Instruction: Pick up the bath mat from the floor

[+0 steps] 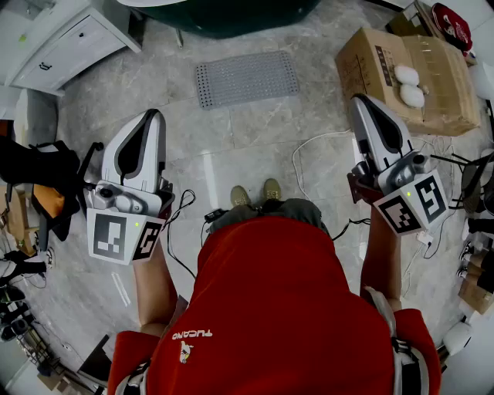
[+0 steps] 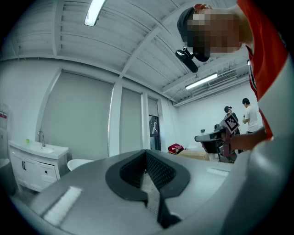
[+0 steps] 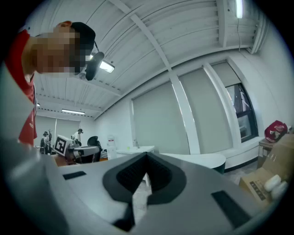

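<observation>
The bath mat (image 1: 245,77), a grey rectangular mat with a dotted surface, lies flat on the marble floor ahead of the person's shoes (image 1: 256,193). My left gripper (image 1: 154,116) is held up at the left, well short of the mat, with its jaws shut and nothing in them. My right gripper (image 1: 360,100) is raised at the right, beside the mat's right end but above the floor, also shut and empty. Both gripper views look across the room and up, not at the floor; the left gripper (image 2: 146,152) and the right gripper (image 3: 147,155) show their pads pressed together.
A cardboard box (image 1: 409,73) with two white lumps on it stands at the right. A white cabinet (image 1: 62,46) is at the far left and a dark green tub (image 1: 224,11) lies beyond the mat. Cables (image 1: 309,154) trail on the floor; a black bag (image 1: 38,166) is at the left.
</observation>
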`<action>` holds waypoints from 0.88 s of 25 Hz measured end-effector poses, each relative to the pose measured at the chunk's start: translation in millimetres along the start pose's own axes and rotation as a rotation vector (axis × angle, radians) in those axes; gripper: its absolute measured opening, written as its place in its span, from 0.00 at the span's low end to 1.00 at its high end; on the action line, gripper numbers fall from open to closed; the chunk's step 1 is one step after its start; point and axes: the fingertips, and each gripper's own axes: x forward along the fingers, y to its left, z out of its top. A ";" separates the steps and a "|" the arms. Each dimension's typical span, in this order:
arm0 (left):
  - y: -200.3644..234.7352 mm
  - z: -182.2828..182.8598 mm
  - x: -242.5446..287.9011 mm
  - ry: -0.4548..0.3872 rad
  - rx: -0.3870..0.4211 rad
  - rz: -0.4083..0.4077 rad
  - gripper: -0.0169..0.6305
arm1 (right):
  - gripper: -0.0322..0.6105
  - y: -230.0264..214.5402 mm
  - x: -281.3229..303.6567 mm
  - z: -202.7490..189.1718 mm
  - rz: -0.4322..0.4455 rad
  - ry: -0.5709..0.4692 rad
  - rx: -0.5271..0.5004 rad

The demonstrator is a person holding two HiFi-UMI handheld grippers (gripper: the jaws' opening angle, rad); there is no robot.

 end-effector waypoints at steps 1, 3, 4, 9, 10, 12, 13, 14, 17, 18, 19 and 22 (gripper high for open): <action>0.9 -0.4 -0.5 0.000 -0.001 0.000 0.03 | 0.05 0.7 0.5 -0.5 0.000 0.001 -0.001; 2.4 -1.2 -1.4 0.000 -0.004 0.001 0.03 | 0.05 1.8 1.4 -1.3 0.000 0.003 -0.002; 2.9 -1.6 -1.7 0.000 -0.005 0.002 0.03 | 0.05 2.2 1.7 -1.7 0.000 0.004 -0.003; 6.2 -3.2 -4.5 0.002 -0.010 0.012 0.03 | 0.05 4.5 0.5 -1.1 0.015 -0.007 0.014; 7.2 -3.3 -5.1 0.002 -0.011 0.015 0.03 | 0.05 3.6 -0.1 -0.8 0.016 -0.009 0.018; 10.0 -3.5 -6.4 0.003 -0.011 0.025 0.03 | 0.05 0.2 -2.0 -0.5 0.009 -0.009 0.017; 11.6 -3.8 -7.2 0.005 -0.010 0.032 0.03 | 0.05 -2.0 -3.3 -0.3 0.004 -0.008 0.013; 13.3 -4.2 -7.9 0.007 -0.009 0.039 0.03 | 0.05 -4.7 -4.7 -0.1 -0.001 -0.007 0.008; 17.5 -5.7 -8.9 0.014 -0.007 0.063 0.03 | 0.05 -15.4 -9.8 -0.3 -0.022 0.000 -0.013; 18.2 -6.1 -9.0 0.016 -0.006 0.071 0.03 | 0.05 -19.3 -11.9 -0.5 -0.029 0.003 -0.022; 18.4 -6.5 -8.9 0.018 -0.005 0.079 0.03 | 0.05 -23.3 -14.2 -0.8 -0.035 0.007 -0.032; 17.6 -7.2 -7.0 0.025 -0.003 0.103 0.03 | 0.05 -35.5 -21.1 -1.5 -0.048 0.015 -0.061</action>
